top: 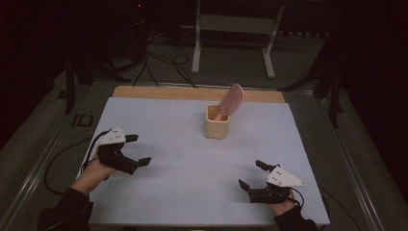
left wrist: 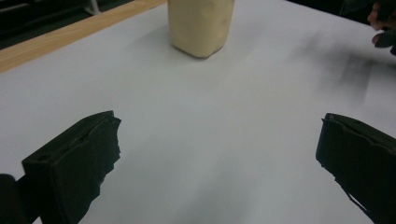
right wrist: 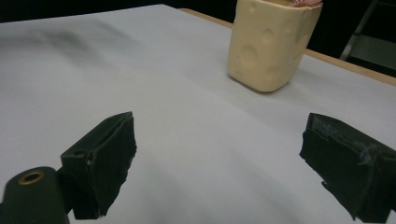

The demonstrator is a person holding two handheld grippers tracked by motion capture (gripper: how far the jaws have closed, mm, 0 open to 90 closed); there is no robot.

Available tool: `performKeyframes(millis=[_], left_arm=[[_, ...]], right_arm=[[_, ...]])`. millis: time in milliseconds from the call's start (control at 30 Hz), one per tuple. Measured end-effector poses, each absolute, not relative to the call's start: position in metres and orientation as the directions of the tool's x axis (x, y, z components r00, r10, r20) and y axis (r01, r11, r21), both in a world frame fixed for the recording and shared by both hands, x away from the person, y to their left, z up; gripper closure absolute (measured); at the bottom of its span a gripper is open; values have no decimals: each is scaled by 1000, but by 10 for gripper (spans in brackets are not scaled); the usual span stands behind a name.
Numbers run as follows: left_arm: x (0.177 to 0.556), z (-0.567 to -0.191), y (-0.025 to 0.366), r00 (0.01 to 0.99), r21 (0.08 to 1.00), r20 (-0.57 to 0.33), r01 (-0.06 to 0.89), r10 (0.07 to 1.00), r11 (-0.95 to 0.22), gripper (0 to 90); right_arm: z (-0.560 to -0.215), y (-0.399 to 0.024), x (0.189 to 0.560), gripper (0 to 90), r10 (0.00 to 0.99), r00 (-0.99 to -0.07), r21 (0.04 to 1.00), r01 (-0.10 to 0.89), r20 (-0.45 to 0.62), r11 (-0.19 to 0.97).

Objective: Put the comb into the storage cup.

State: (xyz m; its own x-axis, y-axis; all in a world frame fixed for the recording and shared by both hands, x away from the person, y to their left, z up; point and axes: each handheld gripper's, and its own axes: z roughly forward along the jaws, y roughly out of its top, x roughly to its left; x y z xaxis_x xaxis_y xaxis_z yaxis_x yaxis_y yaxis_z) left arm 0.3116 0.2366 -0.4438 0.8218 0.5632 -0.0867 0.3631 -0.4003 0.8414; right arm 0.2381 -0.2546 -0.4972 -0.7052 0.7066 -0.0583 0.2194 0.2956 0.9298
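a cream cup (top: 217, 122) with dimpled sides was seen standing upright on the white sheet (top: 192, 168) towards the far middle of the table, well apart from both tools. a pink hairbrush (top: 231, 101) was propped inside it, head up and leaning to the right. the left gripper (top: 137, 150) was held at the sheet's left edge with its jaws spread wide and nothing between them. the right gripper (top: 251, 174) was held near the front right, jaws likewise parted and empty.
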Motion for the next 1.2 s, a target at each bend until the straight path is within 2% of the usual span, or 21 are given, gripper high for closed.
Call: performKeyframes(millis=[667, 1200], left_arm=[[259, -483, 262, 778, 841, -110, 404, 618, -360, 0], [225, -508, 264, 748, 841, -109, 421, 654, -341, 0]], right_arm=[[-497, -253, 238, 97, 699, -712, 927, 217, -63, 305], [-497, -253, 238, 98, 695, -716, 927, 215, -64, 306]])
